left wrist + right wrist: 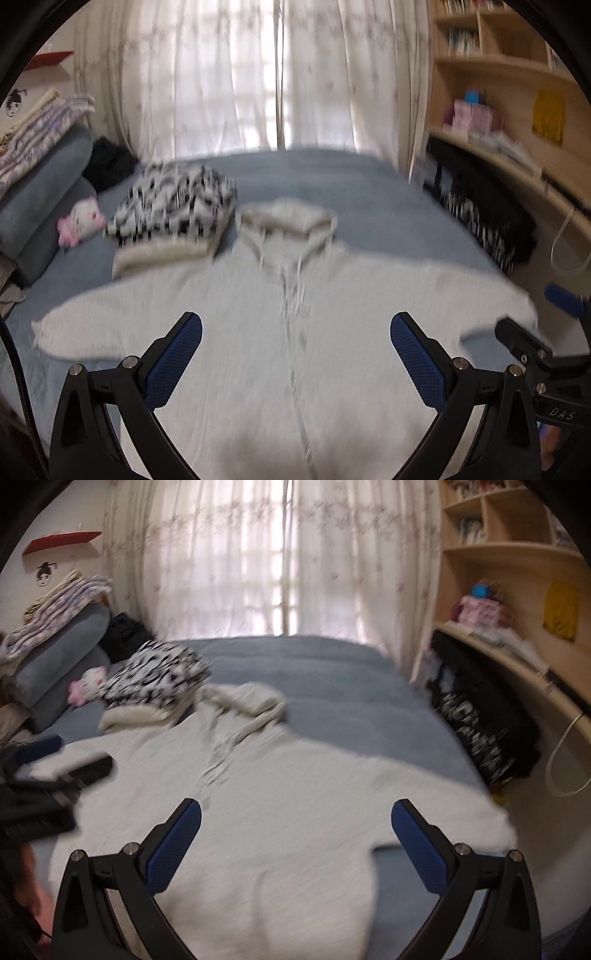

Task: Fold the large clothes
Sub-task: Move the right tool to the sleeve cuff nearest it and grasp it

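Both tools, left tool (296,325) and right tool (296,812), hover spread wide, empty, above the hoodie (258,314).

Soft daylight through the curtains (258,74), motion blur throughout, fisheye bending and dark corners at edges

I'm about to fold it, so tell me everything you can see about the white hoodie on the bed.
The white hoodie is a pale, soft-looking knit with a front zipper, drawstrings and a rumpled hood. It lies flat, front up, on the blue bedspread, sleeves spread to both sides. Its hood end lies beside a folded black-and-white garment. Neither pair of tongs grips it.
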`<state>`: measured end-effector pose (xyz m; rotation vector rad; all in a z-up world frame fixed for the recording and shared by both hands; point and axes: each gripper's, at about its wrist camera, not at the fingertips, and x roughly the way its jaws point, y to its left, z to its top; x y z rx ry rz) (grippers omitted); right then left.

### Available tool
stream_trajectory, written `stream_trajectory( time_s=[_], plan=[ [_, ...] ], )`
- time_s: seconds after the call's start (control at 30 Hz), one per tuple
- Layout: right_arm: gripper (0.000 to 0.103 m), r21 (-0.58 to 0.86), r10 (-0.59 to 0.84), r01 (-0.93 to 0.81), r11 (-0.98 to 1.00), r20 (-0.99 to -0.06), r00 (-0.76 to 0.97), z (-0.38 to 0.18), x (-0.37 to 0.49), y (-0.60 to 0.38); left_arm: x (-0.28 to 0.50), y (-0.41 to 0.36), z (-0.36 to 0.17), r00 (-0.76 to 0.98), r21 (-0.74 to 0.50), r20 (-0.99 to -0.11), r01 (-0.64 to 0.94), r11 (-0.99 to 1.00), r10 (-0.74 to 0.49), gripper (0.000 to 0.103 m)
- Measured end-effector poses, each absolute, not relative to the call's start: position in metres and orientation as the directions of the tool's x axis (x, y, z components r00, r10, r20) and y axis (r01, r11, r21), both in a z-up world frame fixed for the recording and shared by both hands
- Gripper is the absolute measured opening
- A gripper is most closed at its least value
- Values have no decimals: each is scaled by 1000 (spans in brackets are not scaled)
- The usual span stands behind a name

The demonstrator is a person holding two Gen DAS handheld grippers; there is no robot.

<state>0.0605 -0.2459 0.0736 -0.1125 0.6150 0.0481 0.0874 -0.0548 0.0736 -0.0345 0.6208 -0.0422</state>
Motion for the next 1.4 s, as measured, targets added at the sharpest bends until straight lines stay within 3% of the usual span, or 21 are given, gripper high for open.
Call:
stream_trajectory(
  time_s=[0.13, 0.23, 0.37, 0.53, 0.73, 1.0, 1.27, 1.4],
  plan=[
    [103, -151, -85, 4, 989, -537, 839, 96, 75, -280, 106, -68, 104, 869, -91, -488, 50, 995, -88, 101],
    [103, -155, -128, 55, 986, -512, 849, 108, 83, -312, 126, -87, 114, 872, -85, -480, 63, 994, -96, 101],
    [103, -152, -183, 121, 981, -516, 837, 116, 98, -357, 155, -113, 111, 862, -91, -496, 69, 993, -106, 101],
    [103, -99, -205, 183, 978, -600, 774, 110, 118, -420, 193, -145, 89, 798, -197, -573, 87, 977, -187, 101],
    [103, 35, -190, 311, 950, -727, 660, 56, 137, -508, 222, -188, 36, 744, -185, -640, 93, 978, -191, 101],
    [91, 199, -81, 556, 807, -895, 438, -53, 147, -614, 250, -225, -41, 617, -155, -765, 105, 982, -186, 93],
    [86, 371, 77, 706, 604, -908, 411, -125, 150, -667, 256, -232, -80, 544, -162, -816, 110, 981, -195, 93],
    [82, 380, 38, 728, 570, -898, 438, -134, 155, -667, 257, -225, -86, 525, -191, -822, 110, 975, -220, 93]
  ],
)
